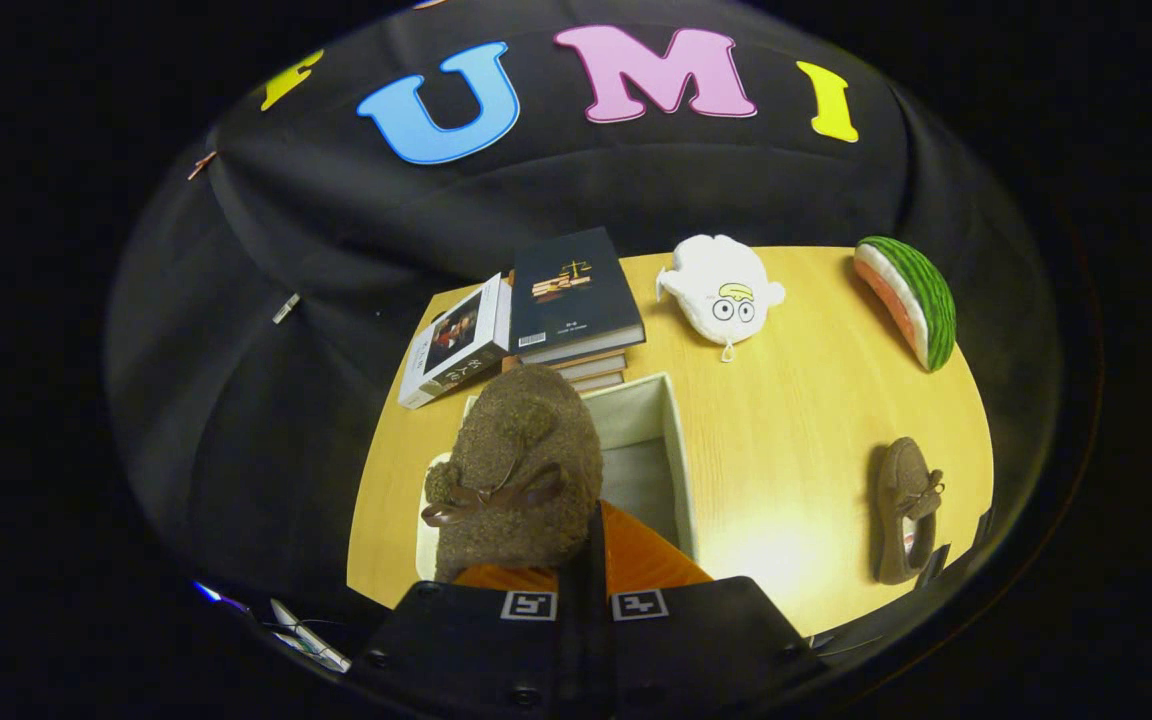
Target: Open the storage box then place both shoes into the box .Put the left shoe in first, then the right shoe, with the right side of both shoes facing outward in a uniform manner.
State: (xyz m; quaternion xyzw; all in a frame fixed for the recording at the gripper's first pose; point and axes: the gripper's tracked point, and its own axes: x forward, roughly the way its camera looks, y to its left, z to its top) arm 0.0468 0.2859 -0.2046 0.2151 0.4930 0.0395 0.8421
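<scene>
The tongs (pixel 591 590), low in the frame's centre, are clenching a fuzzy brown shoe (pixel 521 470), hanging it toe-up just above the open storage box (pixel 671 440). The second shoe (pixel 904 510) is lying lengthwise on the bench (pixel 796 420), lower right.

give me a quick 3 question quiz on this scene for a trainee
1. True or false: the claw is carrying a brown fuzzy shoe above the open storage box.
2. Where is the other shoe? A) inside the box B) on the table to the right of the box C) on top of the books
3. Fill in: the green-skinned toy at the table's far right corner is a slice of ____.

Key: 1 true; 2 B; 3 watermelon. The claw's fingers look closed on the carried shoe.
</scene>
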